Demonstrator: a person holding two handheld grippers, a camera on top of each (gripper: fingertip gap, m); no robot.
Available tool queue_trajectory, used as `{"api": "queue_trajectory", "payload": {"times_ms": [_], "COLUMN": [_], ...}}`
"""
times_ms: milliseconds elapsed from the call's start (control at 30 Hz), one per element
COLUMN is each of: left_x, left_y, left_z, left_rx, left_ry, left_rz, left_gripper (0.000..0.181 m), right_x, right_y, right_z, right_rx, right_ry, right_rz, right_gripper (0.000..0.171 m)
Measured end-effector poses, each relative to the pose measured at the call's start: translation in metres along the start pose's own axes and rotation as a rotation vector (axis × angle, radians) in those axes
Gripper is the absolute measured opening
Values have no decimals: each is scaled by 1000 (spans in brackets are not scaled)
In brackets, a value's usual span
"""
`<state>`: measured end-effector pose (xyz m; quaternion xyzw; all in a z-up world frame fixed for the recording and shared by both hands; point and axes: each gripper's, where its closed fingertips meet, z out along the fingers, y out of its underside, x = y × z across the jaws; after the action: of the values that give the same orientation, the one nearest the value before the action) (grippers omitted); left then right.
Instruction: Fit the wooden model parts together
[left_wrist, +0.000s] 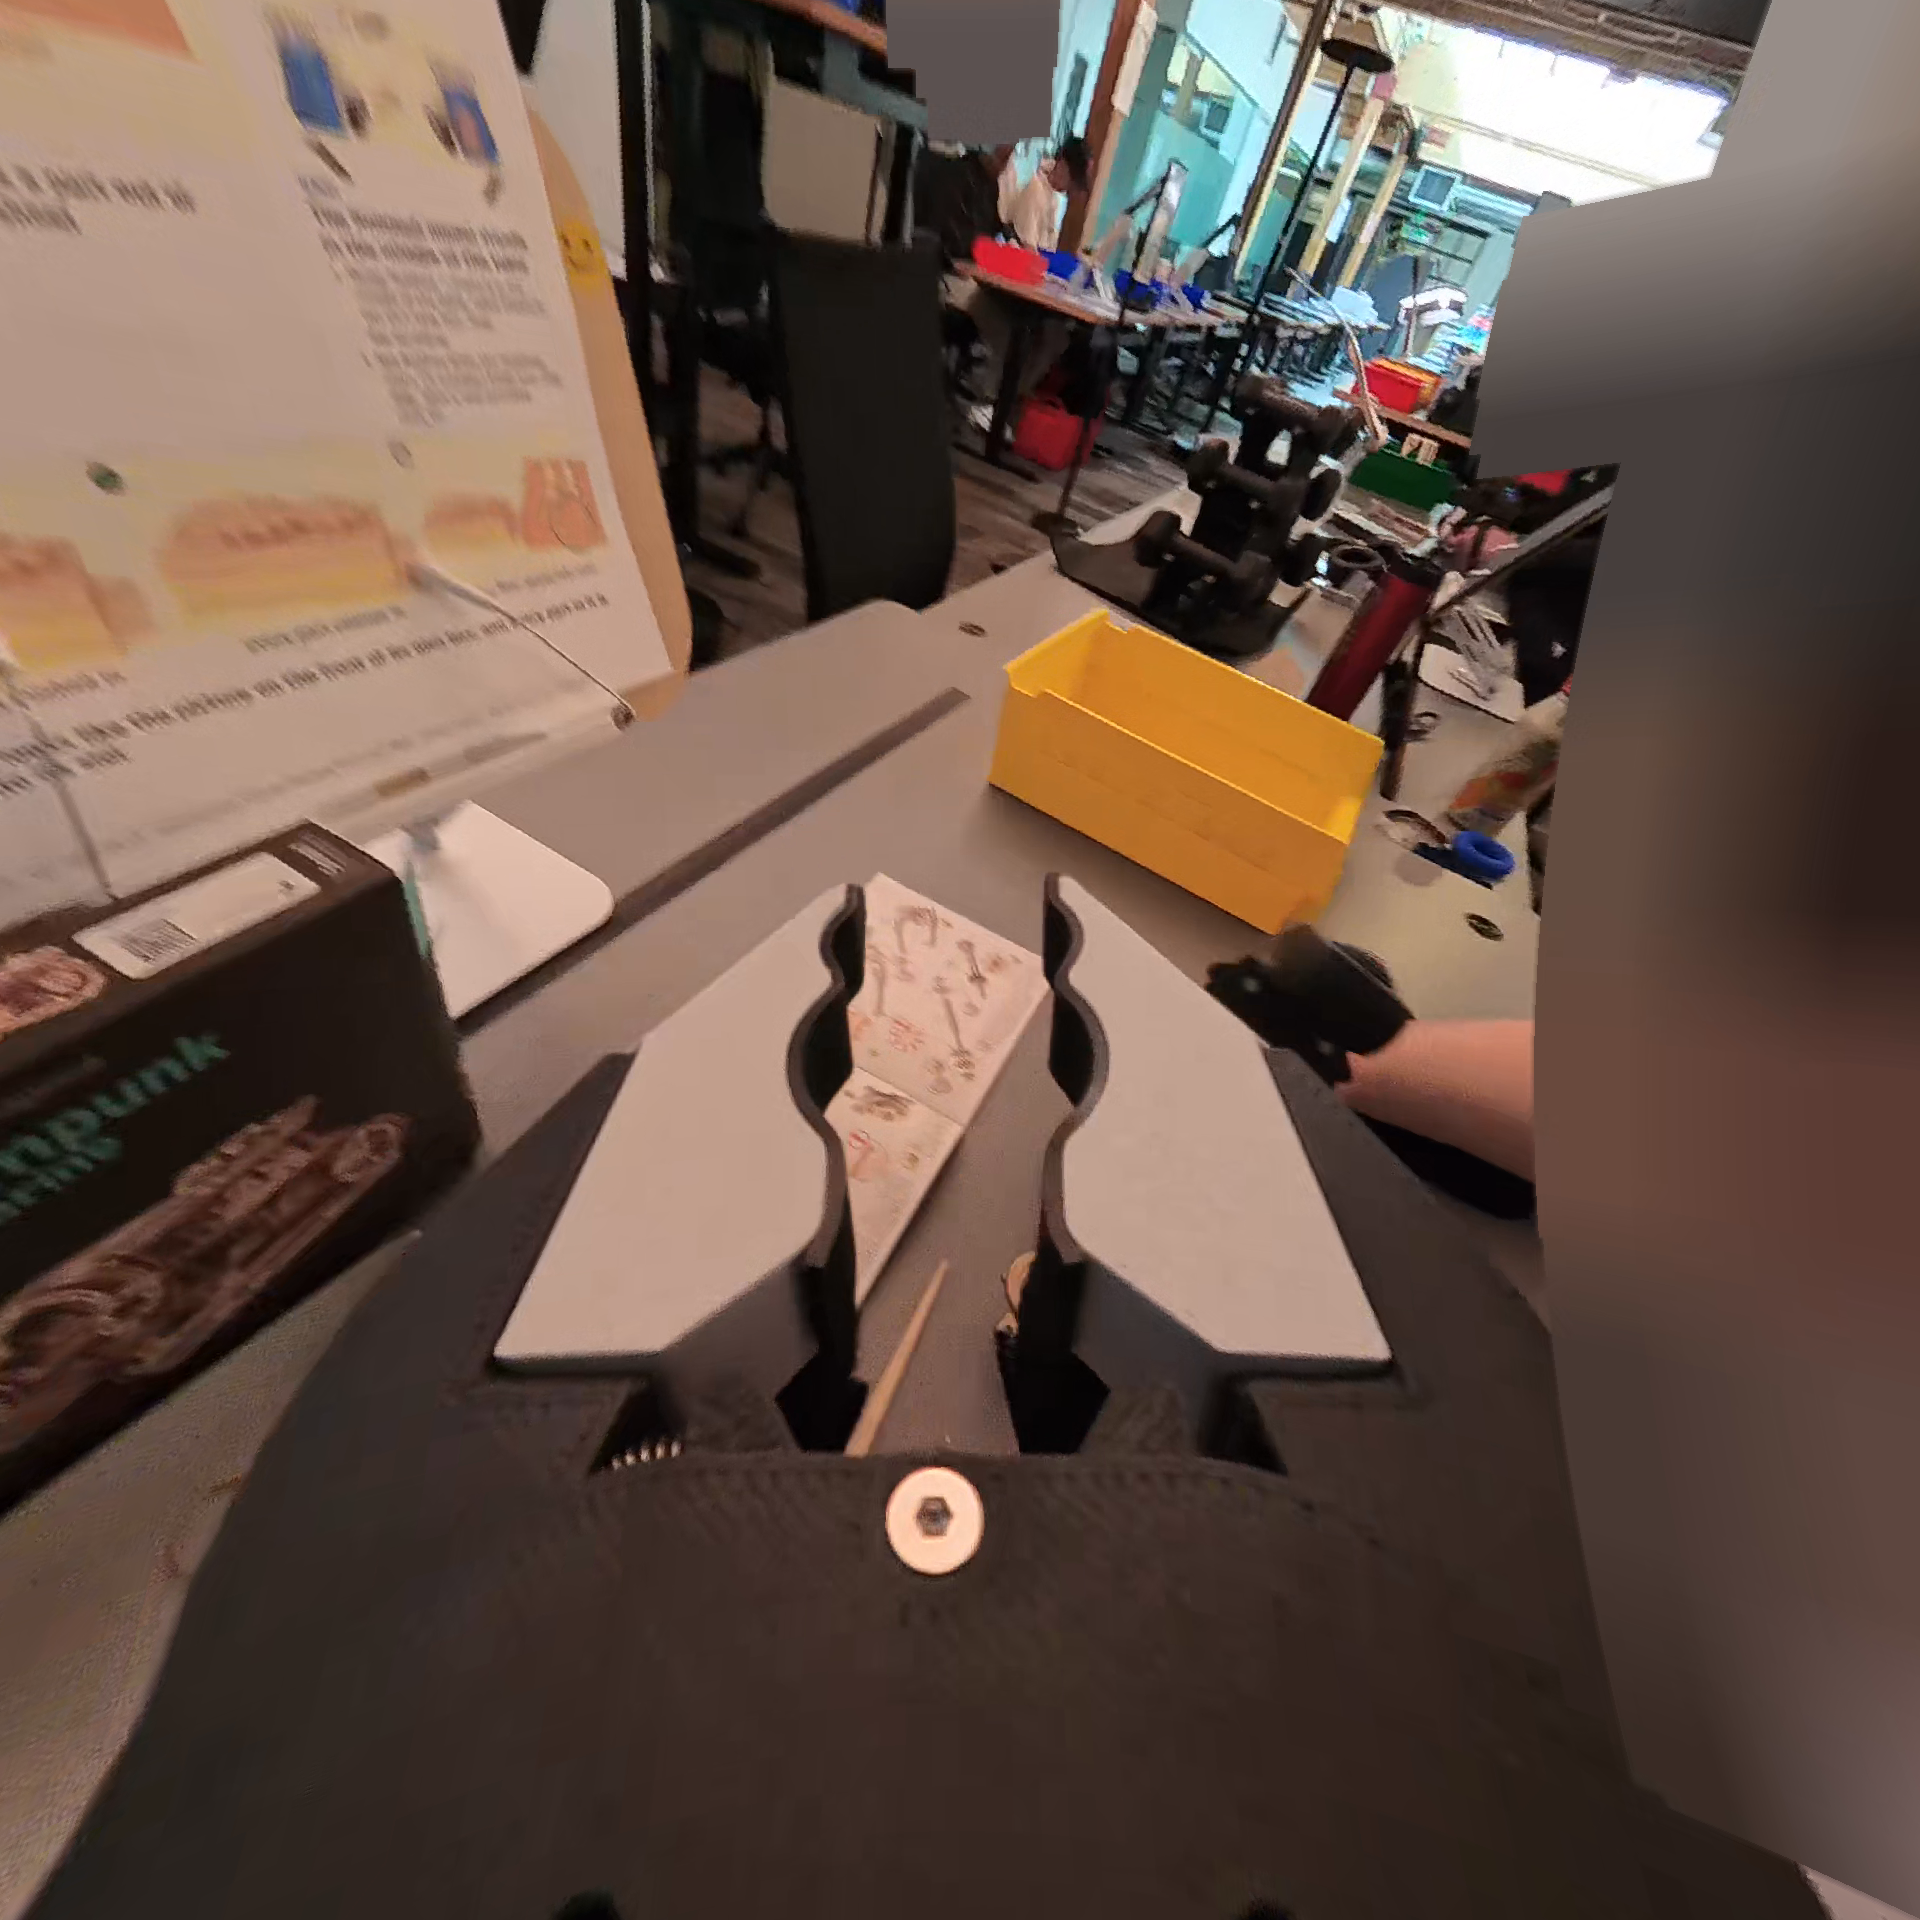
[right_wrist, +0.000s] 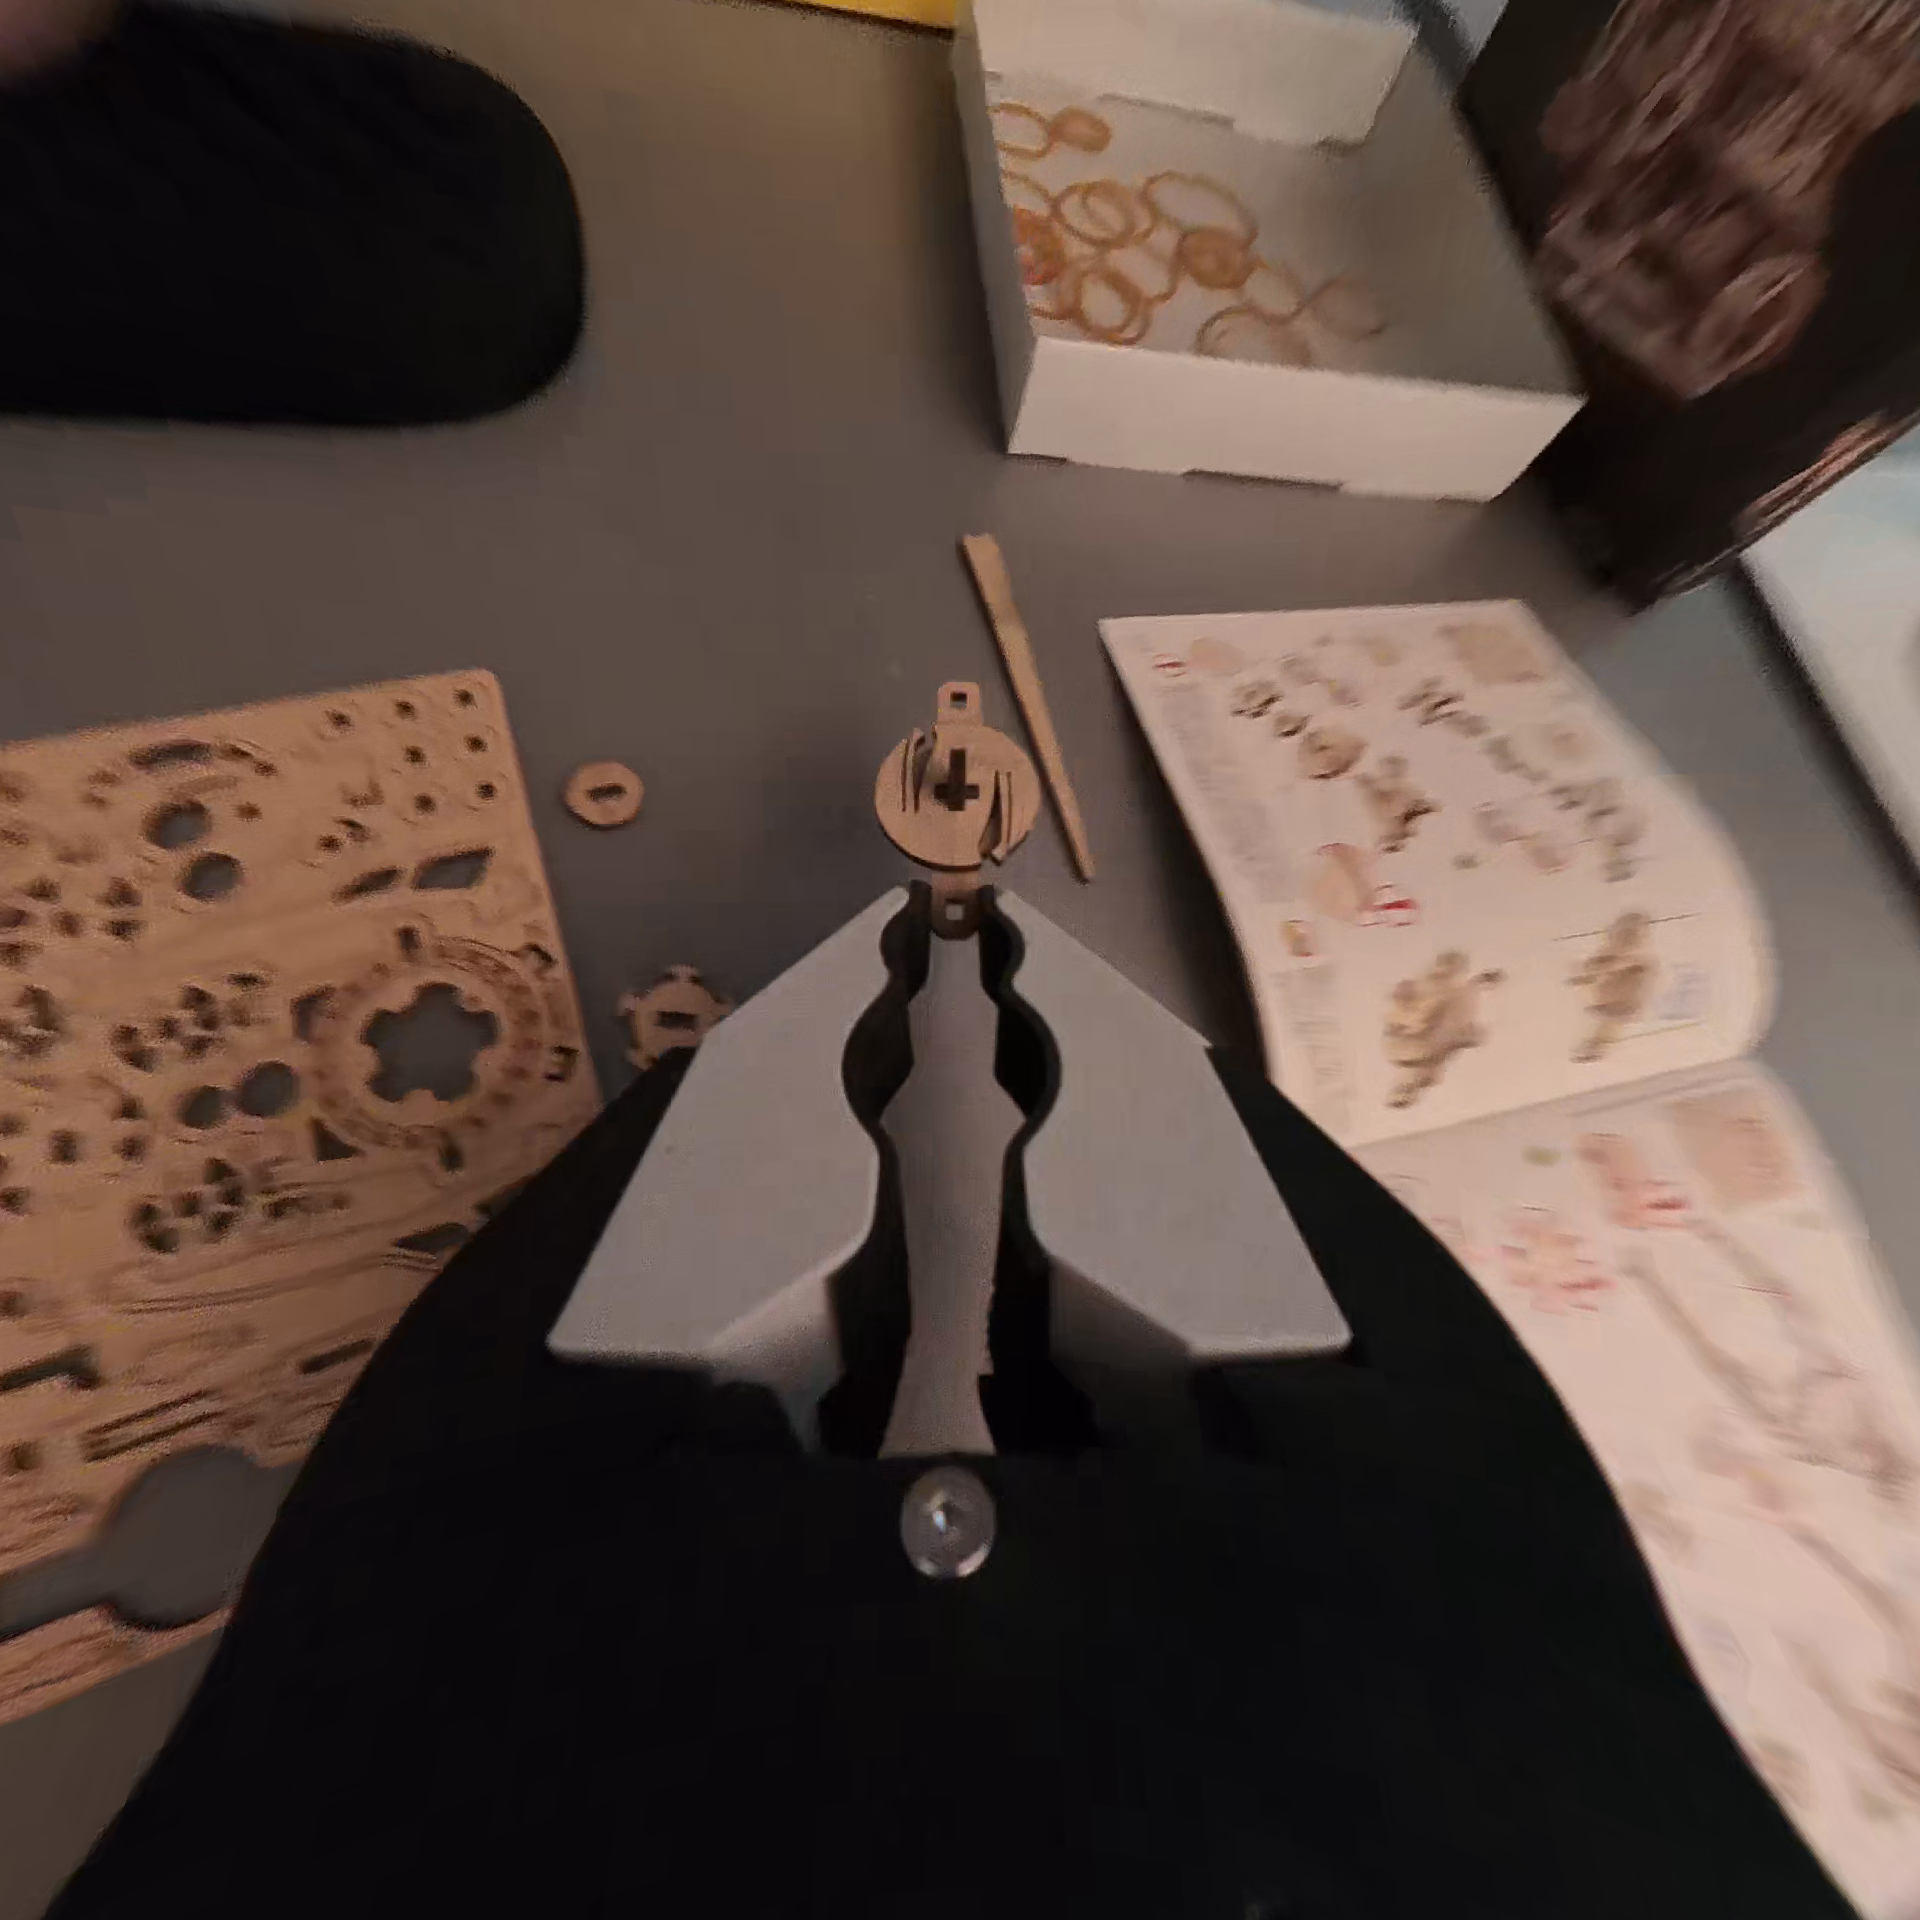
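Note:
In the right wrist view my right gripper (right_wrist: 951, 906) is shut on the lower tab of a small wooden disc assembly (right_wrist: 954, 800), a round disc with a cross-shaped slot and a tab on top, held just above the grey table (right_wrist: 727, 520). A punched-out wooden parts sheet (right_wrist: 260, 1039) lies to the left, with a small washer (right_wrist: 603, 795) and a toothed wheel (right_wrist: 670, 1023) loose beside it. A thin wooden stick (right_wrist: 1023, 707) lies just right of the assembly. My left gripper (left_wrist: 954, 899) is open above the table, with nothing between its tips.
An open instruction booklet (right_wrist: 1455, 883) lies to the right. A white box of rubber bands (right_wrist: 1195, 260) and the dark kit box (right_wrist: 1714, 260) stand behind. In the left wrist view a yellow bin (left_wrist: 1184, 769), the kit box (left_wrist: 208, 1143) and a propped instruction sheet (left_wrist: 260, 416) show.

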<state>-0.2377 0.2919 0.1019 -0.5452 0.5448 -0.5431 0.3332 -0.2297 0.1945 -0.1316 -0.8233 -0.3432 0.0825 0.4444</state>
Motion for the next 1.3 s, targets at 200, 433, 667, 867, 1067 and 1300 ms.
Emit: {"api": "queue_trajectory", "payload": {"times_ms": [200,433,667,867,1067,1300], "left_x": [3,2,3,4,8,14], "left_y": [18,30,30,29,26,25], "left_z": [7,11,10,8,6,5], "left_rx": [-108,-179,-179,-182,-169,-174], "left_ry": [20,-3,2,5,11,20], "left_rz": [-11,31,32,34,39,63], "left_gripper": [33,32,32,32,32,32], "right_x": [-13,-25,-27,-19,-66,-78], "right_y": [8,15,17,-7,-15,-14], "right_z": [8,14,16,-1,23,32], "right_rx": [-40,-103,-94,-5,-57,-71], "right_ry": [-125,-152,-168,-86,-181,-248], "right_rz": [163,141,123,14,-1,107], "right_gripper": [8,8,12,24,18,20]}}
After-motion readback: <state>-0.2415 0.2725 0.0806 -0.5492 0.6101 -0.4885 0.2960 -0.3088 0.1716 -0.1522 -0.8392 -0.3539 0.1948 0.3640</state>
